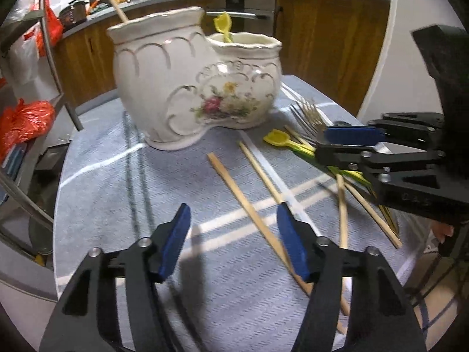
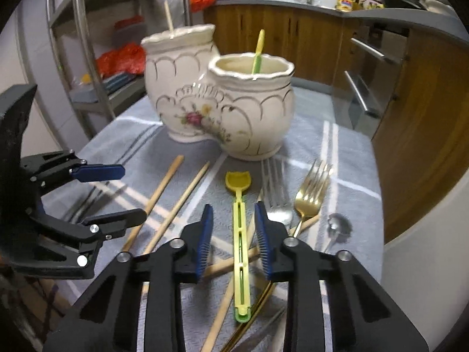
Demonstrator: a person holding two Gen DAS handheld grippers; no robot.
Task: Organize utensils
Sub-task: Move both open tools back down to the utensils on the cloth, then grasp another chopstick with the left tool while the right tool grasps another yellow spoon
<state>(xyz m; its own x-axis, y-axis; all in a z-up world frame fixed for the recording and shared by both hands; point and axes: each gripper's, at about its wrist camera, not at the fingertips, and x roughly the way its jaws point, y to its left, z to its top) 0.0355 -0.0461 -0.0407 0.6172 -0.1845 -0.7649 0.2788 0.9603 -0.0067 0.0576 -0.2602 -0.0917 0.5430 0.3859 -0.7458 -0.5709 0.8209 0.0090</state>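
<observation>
a double ceramic holder [image 2: 222,111] is seen standing toward the far edge of the grey striped cloth [image 1: 117,190], with one chopstick [image 2: 168,17] already stuck in the taller pot and one yellow spoon [image 2: 258,52] in the shorter one. the rest is scattered loose over the near half of the cloth. the right gripper [image 2: 234,228] is lowered over the yellow-green spoon [image 2: 241,234], its handle lined up between the jaws, but a gap is visible on both sides, so nothing is pinched yet. the left gripper [image 1: 234,234] is spread too, with a chopstick [image 1: 249,205] passing just by its right pad [image 1: 290,243]; whether it's touched can't be told. what could go wrong, as a guess: the spoon lies across crossed chopsticks and a gold handle, so a neighbour could be caught in the grip or dragged along when it's lifted. the left jaws are off-centre on their chopstick, so it might get pushed sideways and rolled instead of grabbed. both grippers are near each other, so a bump is possible. count: two yellow spoons (one potted, one loose), two forks by the right edge, a silver fork [image 2: 274,187] and a gold fork [image 2: 312,193], one small silver spoon [image 2: 337,226], and at least five loose chopsticks, though the pile is too tangled for an exact number.
</observation>
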